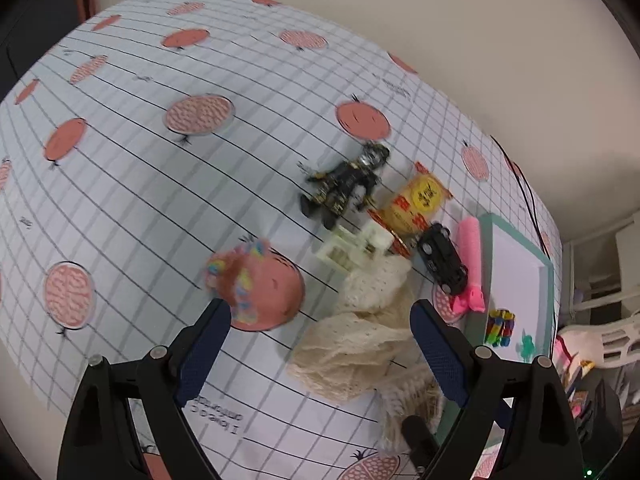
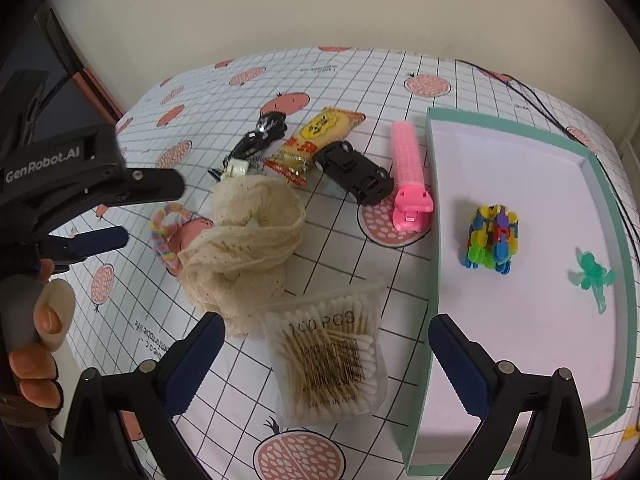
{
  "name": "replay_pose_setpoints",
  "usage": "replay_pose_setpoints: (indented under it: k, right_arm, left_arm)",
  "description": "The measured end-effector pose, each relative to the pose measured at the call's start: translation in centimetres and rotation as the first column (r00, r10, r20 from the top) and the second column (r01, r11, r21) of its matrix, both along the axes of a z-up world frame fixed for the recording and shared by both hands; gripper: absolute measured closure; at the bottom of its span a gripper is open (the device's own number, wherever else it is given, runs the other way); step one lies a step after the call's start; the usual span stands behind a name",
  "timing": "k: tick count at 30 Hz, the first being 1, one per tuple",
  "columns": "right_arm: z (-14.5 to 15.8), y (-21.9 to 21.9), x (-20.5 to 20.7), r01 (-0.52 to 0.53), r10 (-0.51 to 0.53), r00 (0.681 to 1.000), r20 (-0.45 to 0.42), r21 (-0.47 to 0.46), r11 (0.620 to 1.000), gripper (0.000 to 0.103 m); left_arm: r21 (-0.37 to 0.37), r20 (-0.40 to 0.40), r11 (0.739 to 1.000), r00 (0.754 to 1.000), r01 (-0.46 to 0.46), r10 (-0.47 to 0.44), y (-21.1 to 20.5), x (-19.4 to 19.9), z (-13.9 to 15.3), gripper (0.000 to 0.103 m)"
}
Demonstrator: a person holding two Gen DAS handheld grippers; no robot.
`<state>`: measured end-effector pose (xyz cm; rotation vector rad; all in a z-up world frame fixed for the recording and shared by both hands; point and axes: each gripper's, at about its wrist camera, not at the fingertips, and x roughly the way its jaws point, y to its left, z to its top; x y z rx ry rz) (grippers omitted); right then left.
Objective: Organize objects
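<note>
So far only two small toys lie inside the green-rimmed tray (image 2: 434,216): a multicoloured block toy (image 2: 493,239) and a green figure (image 2: 594,276). Outside it on the tablecloth (image 2: 400,80) wait the cotton-swab bag (image 2: 330,358), cream lace cloth (image 2: 244,240), black toy car (image 2: 354,172), pink roller (image 2: 408,172), snack packet (image 2: 316,140) and robot figure (image 1: 346,184). Both the right gripper (image 2: 326,354) and left gripper (image 1: 320,330) gape wide, holding nothing.

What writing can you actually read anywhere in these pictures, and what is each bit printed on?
"GenRobot.AI": on the left gripper, seen from the right wrist.
"100 PCS", first digit unclear: on the cotton swab bag; its barcode digits and bottom line are too blurred.
Characters on the yellow snack packet: too blurred.
Small print on the tablecloth: upside down, unreadable.
</note>
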<state>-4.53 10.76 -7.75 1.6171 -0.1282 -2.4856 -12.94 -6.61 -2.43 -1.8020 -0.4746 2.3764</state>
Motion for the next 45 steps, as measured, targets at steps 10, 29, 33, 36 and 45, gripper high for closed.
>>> replay_pose_setpoints:
  k: [10, 29, 33, 36, 45]
  right_arm:
    - [-0.9, -0.5, 0.1, -0.033, 0.032, 0.999, 0.038, 0.031, 0.999, 0.003]
    - [-2.6, -1.2, 0.5, -0.092, 0.08, 0.99, 0.116, 0.095, 0.991, 0.042]
    - [-2.6, -0.9, 0.6, -0.091, 0.08, 0.99, 0.119, 0.092, 0.992, 0.051]
    - [-2.6, -0.6, 0.6, -0.087, 0.077, 0.99, 0.121, 0.08, 0.993, 0.054]
    - [-2.1, 0.3, 0.8, -0.084, 0.078, 0.991, 0.11, 0.053, 0.995, 0.06]
  left_arm:
    - [-0.019, 0.046, 0.995, 0.994, 0.102, -0.101, 2.5, 0.0, -2.8, 0.012]
    - [-0.128, 0.016, 0.967, 0.976, 0.219, -0.219, 5.2, 1.1, -3.2, 0.042]
    - [-0.148, 0.012, 0.97, 0.981, 0.195, -0.195, 5.5, 1.0, -3.0, 0.052]
    - [-0.15, 0.01, 0.97, 0.981, 0.192, -0.193, 5.5, 1.0, -2.9, 0.059]
    - [-0.142, -0.014, 0.975, 0.985, 0.169, -0.172, 5.6, 1.6, -1.9, 0.087]
